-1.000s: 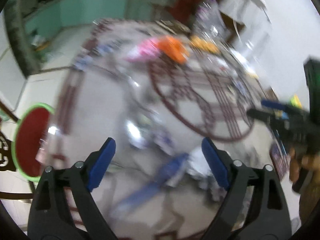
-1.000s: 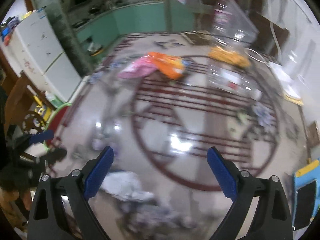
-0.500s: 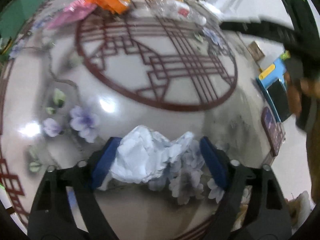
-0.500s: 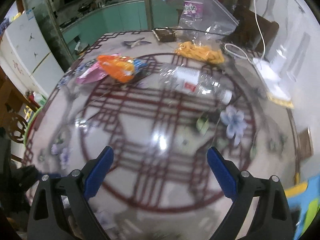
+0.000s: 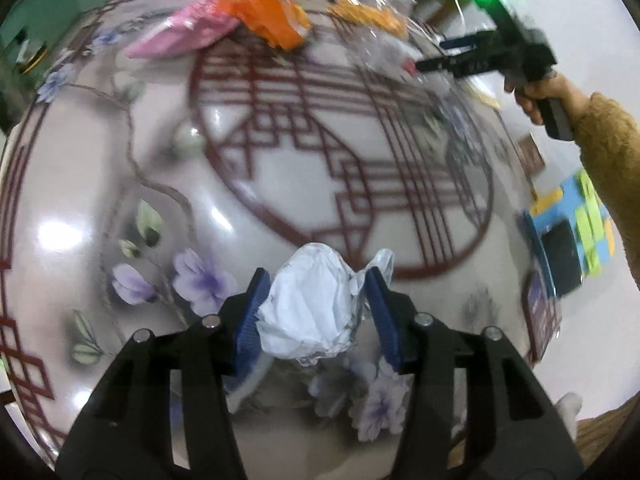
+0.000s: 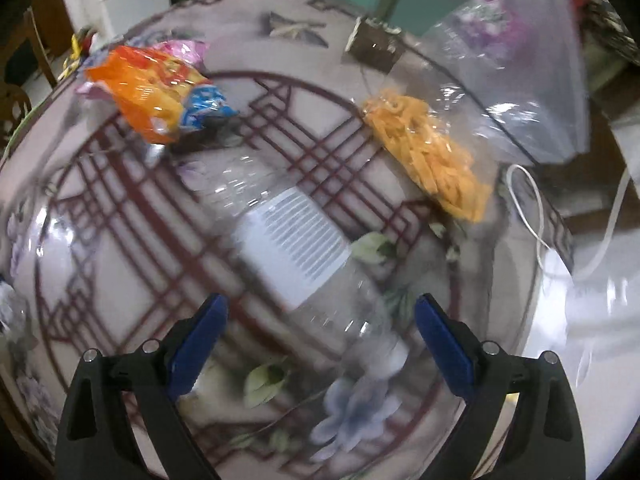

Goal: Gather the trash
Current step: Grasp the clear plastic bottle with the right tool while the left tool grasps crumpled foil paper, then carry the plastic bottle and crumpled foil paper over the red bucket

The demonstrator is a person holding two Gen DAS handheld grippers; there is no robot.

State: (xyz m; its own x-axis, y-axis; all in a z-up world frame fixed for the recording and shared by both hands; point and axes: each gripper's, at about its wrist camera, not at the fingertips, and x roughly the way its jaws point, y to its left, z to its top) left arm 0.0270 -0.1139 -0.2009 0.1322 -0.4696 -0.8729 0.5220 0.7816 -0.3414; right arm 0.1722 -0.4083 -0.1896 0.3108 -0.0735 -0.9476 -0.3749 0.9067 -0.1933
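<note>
Now, by the counter's (image 5: 100, 208) near edge, the left tongs (image 5: 316, 304) are closing around a crumpled white paper wad (image 5: 310, 312), their blue pads against its sides. At the far edge lie a pink wrapper (image 5: 180, 34) and an orange snack bag (image 6: 150, 90). Rightward, the right tongs (image 6: 320, 332) hang released over a clear plastic bottle (image 6: 296, 240) lying between them, untouched; yellow strips in a bag (image 6: 428, 156) sit beyond.

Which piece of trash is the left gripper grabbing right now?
Look at the round table with the dark red lattice circle and purple flowers. At its near edge, just outside that circle, the left gripper is closing its blue fingers around a crumpled white paper ball. Unlike the orange snack bag and pink wrapper far across, it is plain white.
</note>
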